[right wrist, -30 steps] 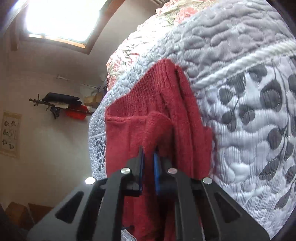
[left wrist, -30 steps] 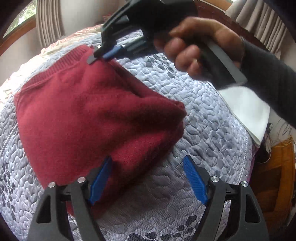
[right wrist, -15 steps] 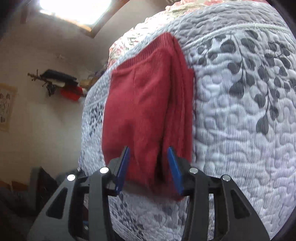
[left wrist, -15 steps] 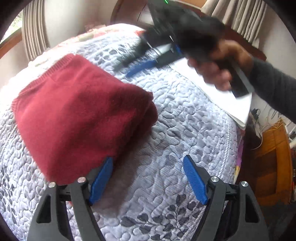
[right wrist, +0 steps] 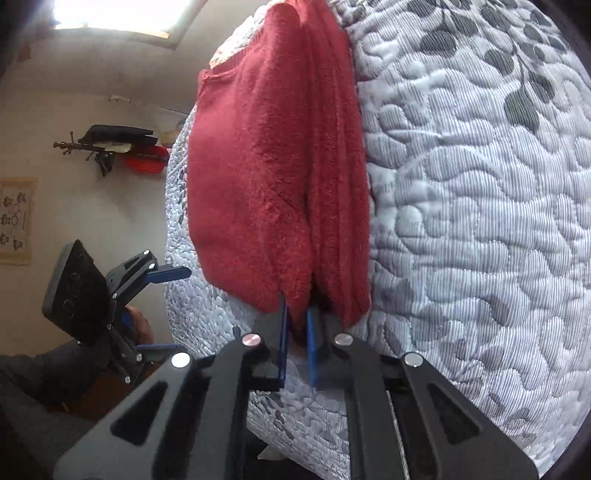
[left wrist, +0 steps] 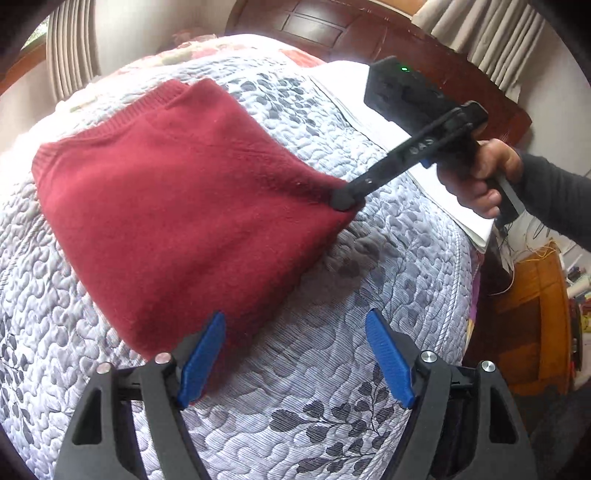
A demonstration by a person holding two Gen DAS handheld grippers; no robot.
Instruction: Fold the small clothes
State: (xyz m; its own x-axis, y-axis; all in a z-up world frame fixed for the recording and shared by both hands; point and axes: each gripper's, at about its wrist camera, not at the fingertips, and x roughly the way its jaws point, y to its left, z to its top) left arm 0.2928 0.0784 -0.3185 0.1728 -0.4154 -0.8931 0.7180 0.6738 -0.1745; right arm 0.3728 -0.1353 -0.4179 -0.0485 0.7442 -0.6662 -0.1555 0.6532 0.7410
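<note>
Quilted grey bedding (left wrist: 332,424) with a leaf print covers the bed where the work is done, a dark wooden headboard (left wrist: 332,22) behind it. On it lies the red sweater (left wrist: 177,206), already folded into a thick, roughly square bundle. The right gripper (right wrist: 295,332) has its blue pads drawn nearly together on the sweater's near corner, pinching one of the layers, probably to tug that corner square or to carry the next fold over. The left gripper (left wrist: 295,354) hangs with its pads spread wide and nothing between them; the sweater's lower edge lies just past its left fingertip (left wrist: 203,350), so it looks ready to take that side. Beyond the right gripper's handle, some white folded sheets (left wrist: 369,110) rest on the bed, well clear of the sweater.
</note>
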